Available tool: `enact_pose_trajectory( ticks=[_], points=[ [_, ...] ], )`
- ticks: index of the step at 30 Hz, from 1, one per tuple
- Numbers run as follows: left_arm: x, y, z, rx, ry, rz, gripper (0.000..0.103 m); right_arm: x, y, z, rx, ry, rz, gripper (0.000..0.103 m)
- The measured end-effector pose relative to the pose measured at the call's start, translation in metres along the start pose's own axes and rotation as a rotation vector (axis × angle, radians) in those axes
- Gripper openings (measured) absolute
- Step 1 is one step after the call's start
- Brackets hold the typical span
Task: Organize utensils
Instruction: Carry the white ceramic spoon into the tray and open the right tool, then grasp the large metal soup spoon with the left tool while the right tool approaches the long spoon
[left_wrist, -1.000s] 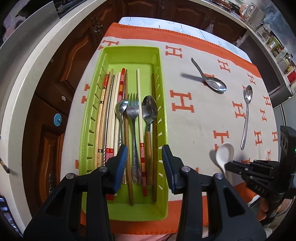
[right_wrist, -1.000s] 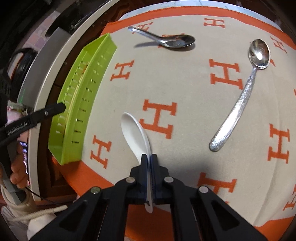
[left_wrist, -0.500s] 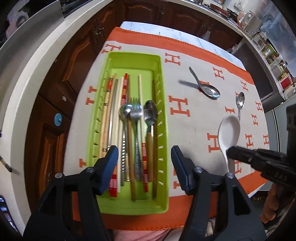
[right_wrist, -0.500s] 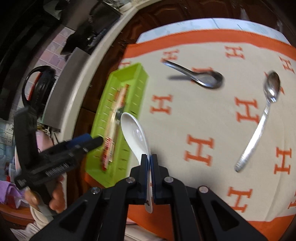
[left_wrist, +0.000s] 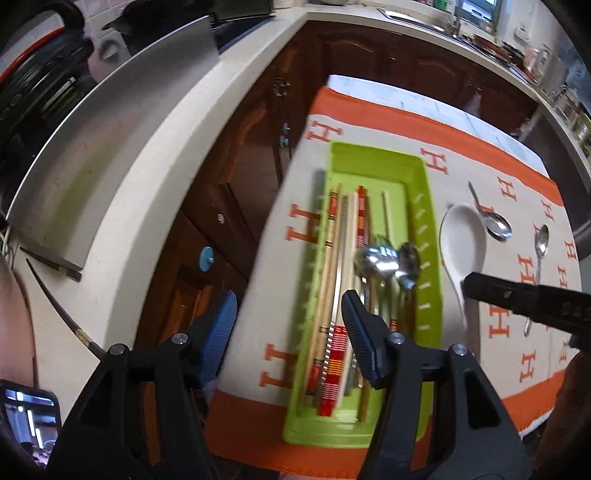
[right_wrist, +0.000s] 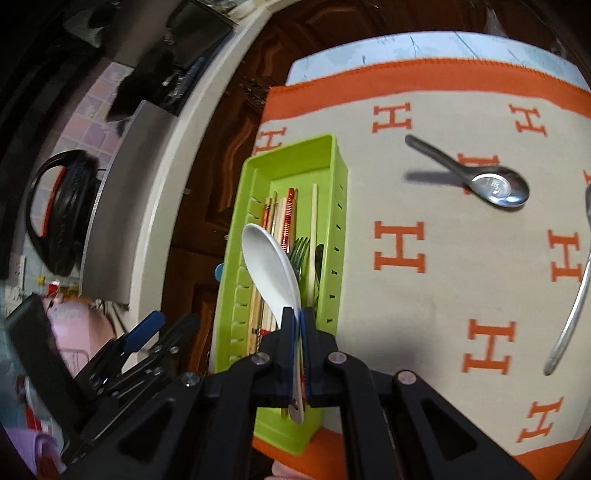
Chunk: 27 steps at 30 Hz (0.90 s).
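So the right claw (right_wrist: 297, 325) is clamped tight on the handle of the white spoon (right_wrist: 271, 266), bowl pointing forward and away from the fingers. It's up in the air, not touching anything. From the right wrist view the spoon sits over the near half of the green tray (right_wrist: 334, 192), and its long axis runs roughly the same way as the tray's length, which is what matters for the drop: I'd guess it only needs to go down and a touch sideways, no real twisting. From the left wrist view it looks more beside the tray's right wall than over it, so honestly can't tell exactly.

The left claw (left_wrist: 288, 332) is spread wide with nothing in it, hanging near the tray's close end, off toward its left edge.

Materials: the white spoon looks like glossy ceramic or melamine, deep rounded bowl, probably slippery. The tray is bright slotted plastic, already holding chopsticks (left_wrist: 334, 266) (wood and striped red ones), a fork (right_wrist: 301, 251) and metal spoons. Two steel spoons, a short one (right_wrist: 495, 186) and a long textured-handle one (right_wrist: 570, 314), lie out on the orange-and-beige H-pattern cloth (right_wrist: 443, 288) covering the bench.
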<state>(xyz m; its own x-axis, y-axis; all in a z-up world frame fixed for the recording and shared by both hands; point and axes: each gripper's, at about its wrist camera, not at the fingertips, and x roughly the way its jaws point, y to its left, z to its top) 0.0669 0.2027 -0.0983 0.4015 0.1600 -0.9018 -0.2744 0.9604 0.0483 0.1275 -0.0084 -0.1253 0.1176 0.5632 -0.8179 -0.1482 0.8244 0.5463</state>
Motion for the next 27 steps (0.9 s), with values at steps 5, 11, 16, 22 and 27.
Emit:
enact_pose_trajectory(
  ticks=[5, 11, 16, 22, 27],
  points=[
    [0.008, 0.009, 0.002, -0.019, 0.003, 0.005, 0.056, 0.023, -0.001, 0.000, 0.037, 0.054, -0.025, 0.008],
    [0.015, 0.009, 0.001, -0.024, 0.015, -0.031, 0.056, 0.021, 0.001, -0.004, 0.017, 0.043, -0.021, 0.010],
    [0.016, 0.004, 0.000, -0.015, 0.023, -0.044, 0.056, 0.013, 0.001, -0.009, -0.011, 0.030, -0.010, 0.010],
    [0.012, -0.009, -0.005, 0.009, 0.037, -0.074, 0.056, 0.000, -0.004, -0.021, -0.069, 0.004, -0.036, 0.010],
    [0.008, -0.035, -0.010, 0.055, 0.057, -0.119, 0.056, -0.015, -0.032, -0.033, -0.058, -0.021, -0.065, 0.010]
  ],
)
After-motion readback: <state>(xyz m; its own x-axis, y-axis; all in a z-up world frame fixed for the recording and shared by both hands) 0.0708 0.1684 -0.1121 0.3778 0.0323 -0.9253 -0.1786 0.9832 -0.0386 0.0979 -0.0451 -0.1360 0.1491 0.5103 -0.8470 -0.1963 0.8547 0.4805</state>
